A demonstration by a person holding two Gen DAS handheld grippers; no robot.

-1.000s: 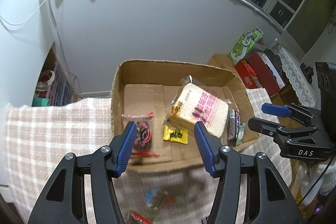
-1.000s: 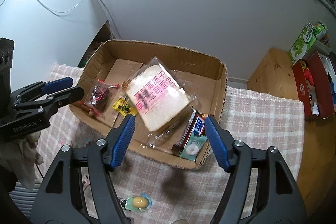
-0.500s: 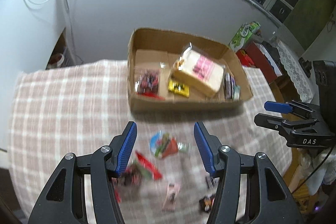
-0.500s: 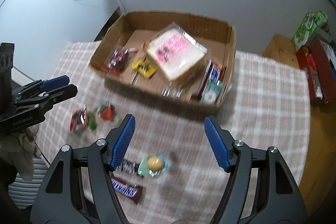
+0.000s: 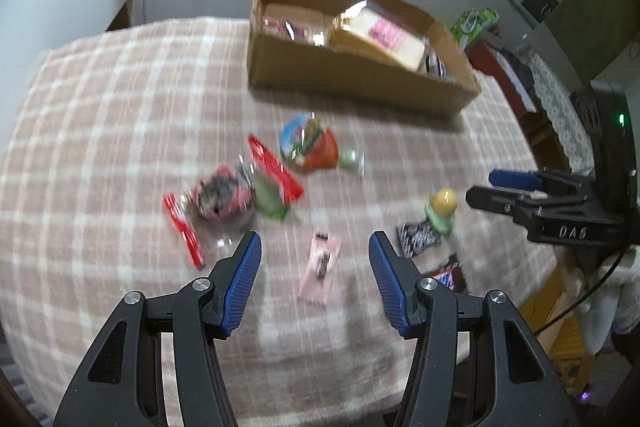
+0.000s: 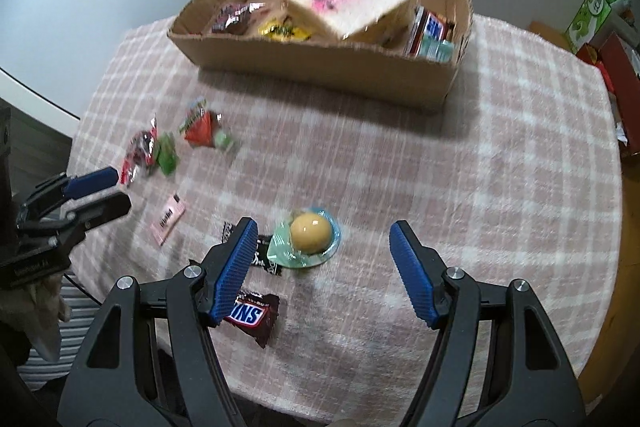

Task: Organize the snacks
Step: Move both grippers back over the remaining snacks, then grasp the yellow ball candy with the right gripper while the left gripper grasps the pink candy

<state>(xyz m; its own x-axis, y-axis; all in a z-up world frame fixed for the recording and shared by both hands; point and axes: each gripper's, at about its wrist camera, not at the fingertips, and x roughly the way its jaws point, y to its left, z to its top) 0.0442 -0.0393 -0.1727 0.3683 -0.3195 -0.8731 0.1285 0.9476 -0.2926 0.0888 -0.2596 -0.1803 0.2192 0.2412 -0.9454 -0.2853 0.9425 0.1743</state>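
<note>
A cardboard box (image 6: 320,67) at the far side of the checked tablecloth holds a bagged bread loaf (image 6: 352,1) and several small packets. Loose snacks lie in front of it: a pink packet (image 5: 320,267), red and green wrappers (image 5: 264,183), a yellow jelly cup (image 6: 310,233), a black packet (image 6: 264,255) and a Snickers bar (image 6: 252,315). My left gripper (image 5: 314,283) is open and empty above the pink packet. My right gripper (image 6: 324,271) is open and empty just in front of the jelly cup. Each gripper shows in the other's view (image 5: 520,187) (image 6: 92,187).
The checked tablecloth (image 6: 480,167) covers a round table that drops off at its near and side edges. To the right stand a green carton (image 6: 592,15) and a red box (image 6: 616,67) on a lower wooden surface. A white wall rises behind the box.
Both grippers have pulled back from above the box toward the near side of the table and dropped lower over the loose snacks. Both stayed open and empty.
</note>
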